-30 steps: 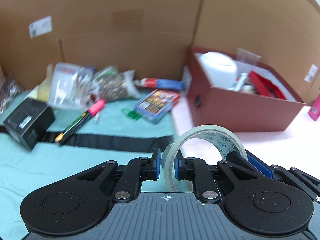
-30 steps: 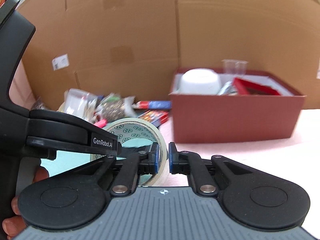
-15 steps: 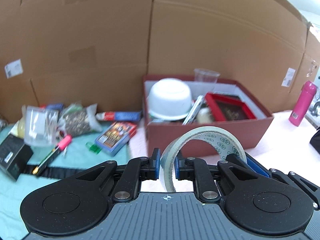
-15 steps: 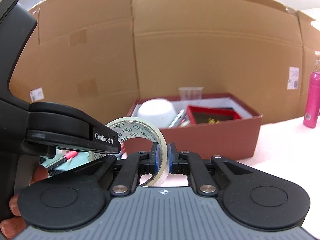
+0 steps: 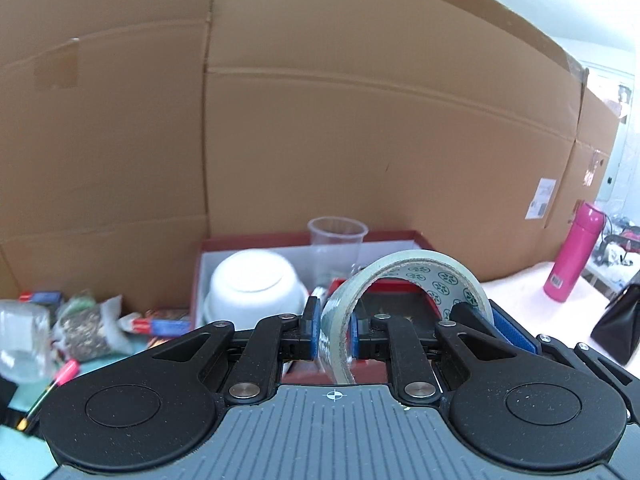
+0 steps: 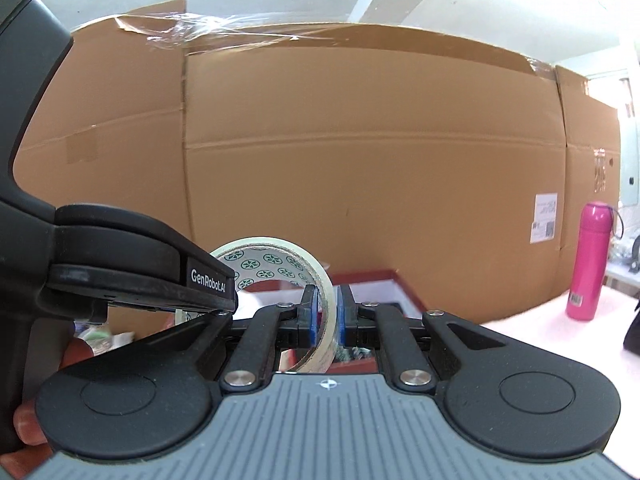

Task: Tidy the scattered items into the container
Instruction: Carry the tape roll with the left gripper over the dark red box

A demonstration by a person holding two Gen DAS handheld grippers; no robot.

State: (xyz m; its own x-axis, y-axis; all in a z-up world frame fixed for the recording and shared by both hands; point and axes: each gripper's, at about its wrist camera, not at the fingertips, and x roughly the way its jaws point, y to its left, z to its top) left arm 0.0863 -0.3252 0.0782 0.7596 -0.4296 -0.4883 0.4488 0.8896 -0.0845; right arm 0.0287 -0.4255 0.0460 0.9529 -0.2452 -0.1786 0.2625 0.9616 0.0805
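Left wrist view, read from its left edge, shows what is left to tidy: a clear plastic bag point(image 5: 22, 336), a pink-capped marker point(image 5: 60, 376), a pouch of dark seeds point(image 5: 86, 330) and a red-and-blue tube point(image 5: 160, 326) lie scattered on the teal cloth point(image 5: 16, 452), all outside the red box point(image 5: 198, 280). Inside that box, part of the job looks done: a white bowl point(image 5: 254, 294) sits upside down, a clear plastic cup point(image 5: 336, 254) stands upright behind it, and a red tray point(image 5: 400, 292) lies to the right. In front, the left gripper point(image 5: 334, 330) is clamped on the wall of the roll of clear tape point(image 5: 416, 276), whose core carries a repeating green star-like mark with no legible name. The right gripper point(image 6: 326, 314) pinches the opposite side of the same roll, so the tape hangs between both tools, near the box but seemingly not yet over its opening; lowering and releasing it is judged the step in hand. In the right wrist view, the left tool's finger reads "GenRobot.AI". Further right, a white shipping label point(image 6: 545, 218) on the cardboard wall point(image 6: 360, 160) is too small to read, as is the sticker on the pink bottle point(image 6: 591, 260).
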